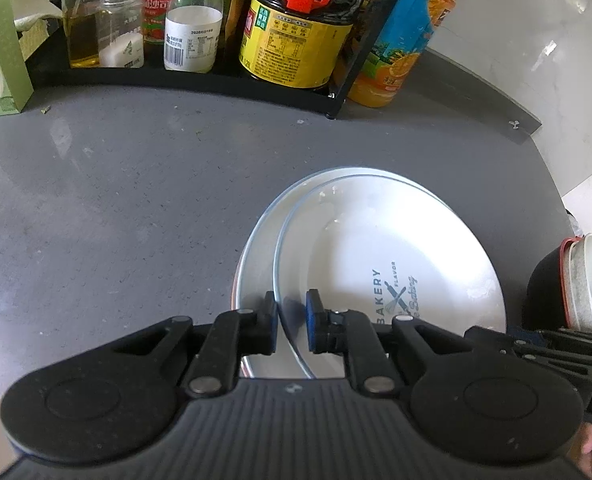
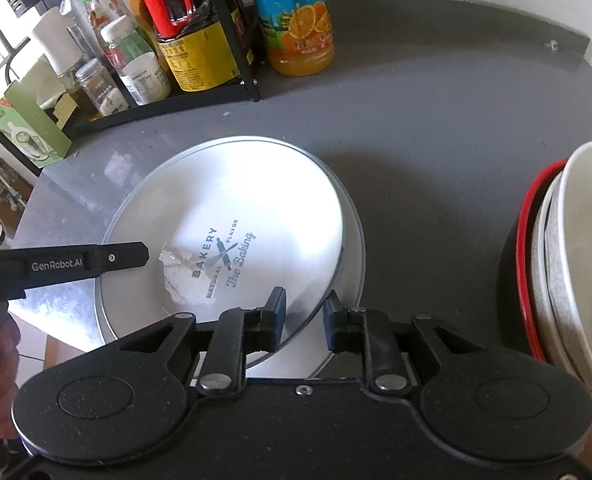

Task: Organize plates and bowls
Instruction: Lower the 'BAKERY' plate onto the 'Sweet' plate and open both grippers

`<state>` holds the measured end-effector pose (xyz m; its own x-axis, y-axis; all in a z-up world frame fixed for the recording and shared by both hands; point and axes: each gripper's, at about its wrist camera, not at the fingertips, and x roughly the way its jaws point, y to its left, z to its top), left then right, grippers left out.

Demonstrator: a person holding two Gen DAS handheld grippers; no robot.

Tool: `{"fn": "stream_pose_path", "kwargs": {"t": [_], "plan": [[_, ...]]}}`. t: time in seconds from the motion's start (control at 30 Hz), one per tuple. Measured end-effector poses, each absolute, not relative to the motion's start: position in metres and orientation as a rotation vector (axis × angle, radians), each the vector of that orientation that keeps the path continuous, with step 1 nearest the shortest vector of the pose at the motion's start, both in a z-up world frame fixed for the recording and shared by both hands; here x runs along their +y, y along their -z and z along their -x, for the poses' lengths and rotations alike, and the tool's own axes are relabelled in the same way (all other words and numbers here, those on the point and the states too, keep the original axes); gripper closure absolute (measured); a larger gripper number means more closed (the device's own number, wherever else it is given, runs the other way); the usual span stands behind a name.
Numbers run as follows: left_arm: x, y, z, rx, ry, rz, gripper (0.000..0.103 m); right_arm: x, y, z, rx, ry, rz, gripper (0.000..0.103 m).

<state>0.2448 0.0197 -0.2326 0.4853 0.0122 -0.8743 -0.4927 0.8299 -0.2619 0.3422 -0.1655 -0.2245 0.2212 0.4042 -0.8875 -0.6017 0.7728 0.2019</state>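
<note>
While the left wrist view looks down on the speckled grey surface [image 1: 116, 208], the left tool [image 1: 292, 322] straddles the thin rim of the glossy round upper plate [image 1: 395, 248], its blue pads narrowly apart, near the surface's front edge.

From the right wrist view, the right tool [image 2: 304, 320] brackets that plate's opposite rim, pads not touching; nested bowls [image 2: 571, 272] sit at the right edge.

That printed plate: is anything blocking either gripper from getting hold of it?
Nothing visible. The left gripper and right gripper each already straddle the printed plate's rim, jaws open, with no object between.
</note>
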Motion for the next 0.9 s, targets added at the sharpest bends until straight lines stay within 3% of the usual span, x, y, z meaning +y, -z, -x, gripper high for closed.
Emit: {"fn": "stream_pose_path", "kwargs": {"t": [0.4,0.53,0.6,0.77,0.9], "plan": [[0.018,0.236,-0.251,1.061,-0.281,0.494,0.089,-0.181,0.216,-0.339,1.221,-0.639,0.118,0.082],[0.021,0.232,-0.253,1.091,-0.257,0.485,0.086,-0.18,0.216,-0.336,1.192,-0.613,0.138,0.088],[0.023,0.228,-0.255,1.108,-0.247,0.484,0.08,-0.18,0.216,-0.337,1.199,-0.599,0.122,0.088],[0.014,0.203,-0.259,1.1,-0.246,0.427,0.036,-0.189,0.203,-0.335,1.182,-0.6,0.081,0.082],[0.0,0.176,-0.264,1.042,-0.245,0.401,0.028,-0.213,0.177,-0.335,1.114,-0.627,0.026,0.062]]}}
